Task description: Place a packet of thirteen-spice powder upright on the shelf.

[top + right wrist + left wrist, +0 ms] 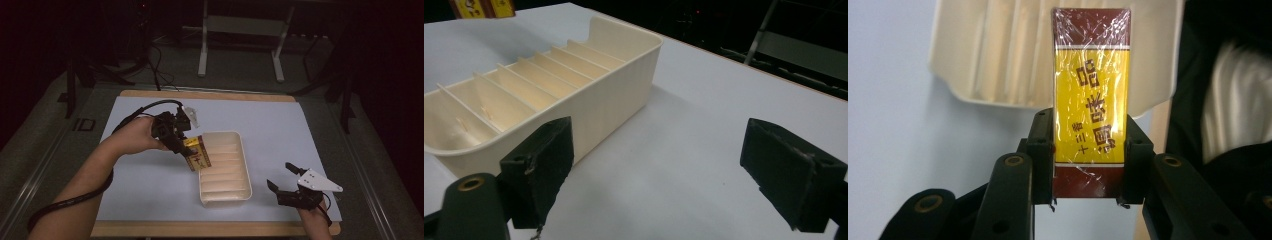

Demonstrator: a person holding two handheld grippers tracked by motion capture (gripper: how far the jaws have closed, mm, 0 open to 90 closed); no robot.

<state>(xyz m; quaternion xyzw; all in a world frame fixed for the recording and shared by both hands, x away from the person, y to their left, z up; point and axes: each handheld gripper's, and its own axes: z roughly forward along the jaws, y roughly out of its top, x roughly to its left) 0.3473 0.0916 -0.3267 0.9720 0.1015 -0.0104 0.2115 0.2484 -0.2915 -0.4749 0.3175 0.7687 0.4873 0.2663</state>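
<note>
Overhead, left tongs [191, 151] clamp a yellow-and-maroon packet [198, 153] by its long edges, tilted above the left rim of the cream divided tray [235, 192]; right tongs [282, 176], parted and empty, hover low over the tabletop [270, 125] right of the tray

the yellow-and-maroon wrapped packet [1091, 100] bears dark-red chinese characters reading 十三香 and 调味品
</note>
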